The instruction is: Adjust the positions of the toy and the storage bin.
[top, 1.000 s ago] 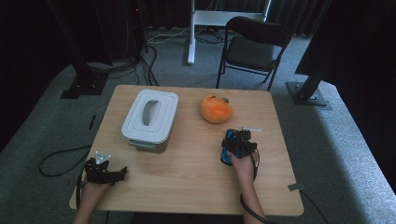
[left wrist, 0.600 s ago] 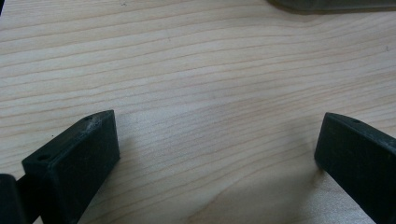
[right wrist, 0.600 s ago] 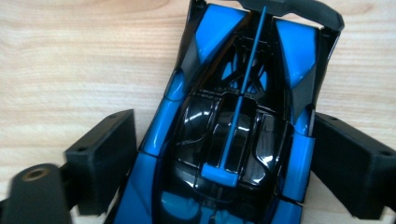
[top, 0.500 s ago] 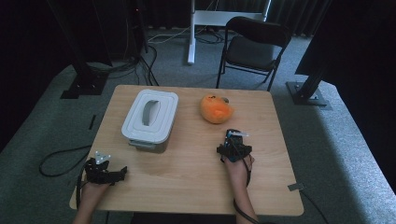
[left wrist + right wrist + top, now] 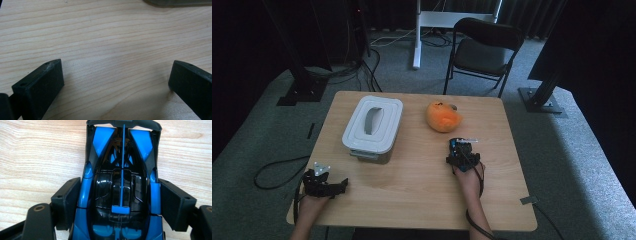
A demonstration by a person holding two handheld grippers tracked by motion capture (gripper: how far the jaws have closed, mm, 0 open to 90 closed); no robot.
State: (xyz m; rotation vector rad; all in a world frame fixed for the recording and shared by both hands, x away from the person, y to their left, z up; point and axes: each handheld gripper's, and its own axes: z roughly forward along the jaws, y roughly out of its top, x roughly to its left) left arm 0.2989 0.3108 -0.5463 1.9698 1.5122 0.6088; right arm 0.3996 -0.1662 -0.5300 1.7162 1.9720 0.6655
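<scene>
The toy car (image 5: 122,192), blue and black, is framed between the jaws of the right gripper (image 5: 460,154) in the right gripper view; the pads are seen flat against both flanks, so the jaws are taken as clamped on it, having just been closing. The car sits on the worktop (image 5: 422,185), right of centre, just in front of the orange plush (image 5: 442,116) and apart from it. Whether the wheels are lifted off the wood cannot be told; the car looks low, probably not raised yet.

The left gripper (image 5: 323,181) is parked at the near-left corner of the worktop. Its jaws are wide apart with nothing but bare wood between them in the left gripper view.

The bin (image 5: 373,127), white with a closed lid, stands left of centre, well apart from the car.

Progress judged: the grasp on the car is about made, an early step. Lift and transfer are left. The destination is not shown; if the bin is meant, its lid is still on and must be opened, likely work for the idle left gripper. The plush is untouched.
</scene>
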